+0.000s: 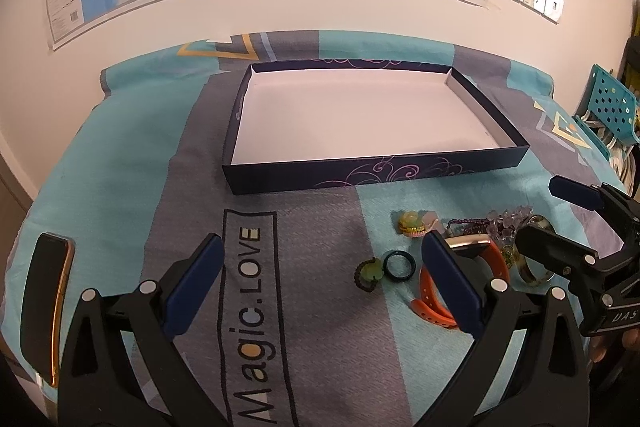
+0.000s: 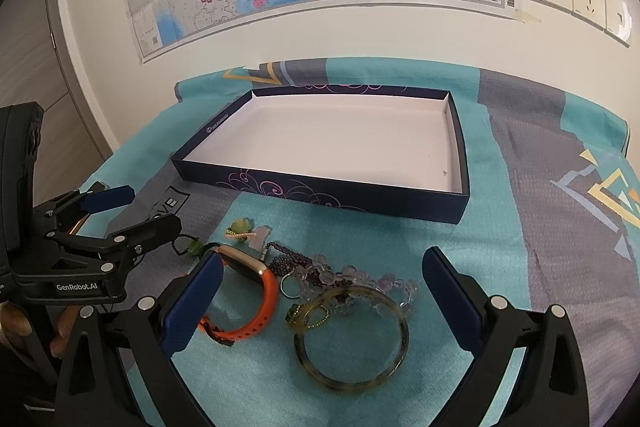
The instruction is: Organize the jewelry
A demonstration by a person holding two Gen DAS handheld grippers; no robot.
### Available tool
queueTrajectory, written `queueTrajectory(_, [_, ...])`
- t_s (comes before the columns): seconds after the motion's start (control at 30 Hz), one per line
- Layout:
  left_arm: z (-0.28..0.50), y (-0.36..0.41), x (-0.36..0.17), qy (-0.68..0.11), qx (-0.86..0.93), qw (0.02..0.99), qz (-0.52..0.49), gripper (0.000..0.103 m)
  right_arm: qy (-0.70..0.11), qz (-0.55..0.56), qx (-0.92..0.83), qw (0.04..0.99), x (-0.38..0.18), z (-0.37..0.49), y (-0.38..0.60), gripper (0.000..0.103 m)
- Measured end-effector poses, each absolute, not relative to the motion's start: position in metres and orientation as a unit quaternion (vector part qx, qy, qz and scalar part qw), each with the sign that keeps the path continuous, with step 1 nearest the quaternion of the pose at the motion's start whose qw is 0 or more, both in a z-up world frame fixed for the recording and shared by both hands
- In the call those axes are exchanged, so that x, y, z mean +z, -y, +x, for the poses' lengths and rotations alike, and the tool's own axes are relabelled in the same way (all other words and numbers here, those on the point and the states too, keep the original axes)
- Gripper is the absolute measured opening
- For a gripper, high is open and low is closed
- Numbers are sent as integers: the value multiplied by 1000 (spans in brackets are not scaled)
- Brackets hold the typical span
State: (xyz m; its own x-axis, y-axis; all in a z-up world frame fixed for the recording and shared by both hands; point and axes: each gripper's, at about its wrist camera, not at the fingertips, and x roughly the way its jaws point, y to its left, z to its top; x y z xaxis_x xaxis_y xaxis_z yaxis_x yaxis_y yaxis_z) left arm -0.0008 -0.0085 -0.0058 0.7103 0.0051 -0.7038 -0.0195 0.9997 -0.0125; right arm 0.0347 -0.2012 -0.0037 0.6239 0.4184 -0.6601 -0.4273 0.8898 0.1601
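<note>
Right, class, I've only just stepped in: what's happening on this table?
A person holds a two-finger tool in each hand over a patterned cloth. The left tool and right tool are both open and hold nothing. The jewelry lies loose on the cloth: an orange watch band, a large bangle, a clear bead strand and a dark ring. The dark blue box behind them holds nothing yet.
</note>
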Motion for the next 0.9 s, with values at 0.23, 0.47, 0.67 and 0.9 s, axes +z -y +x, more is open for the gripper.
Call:
queueTrajectory(0.23, [-2, 11, -7, -381, 6, 925, -8, 97, -365, -5, 235, 901, -3, 34, 201, 96])
queueTrajectory(0.47, [-2, 11, -7, -381, 6, 925, -9, 97, -365, -5, 236, 900, -3, 34, 201, 96])
queueTrajectory(0.67, [-2, 12, -8, -382, 4, 924, -9, 97, -365, -5, 236, 901, -3, 33, 200, 96])
queueTrajectory(0.9, [-4, 14, -10, -384, 1, 923, -10, 97, -364, -6, 236, 901, -3, 33, 200, 96])
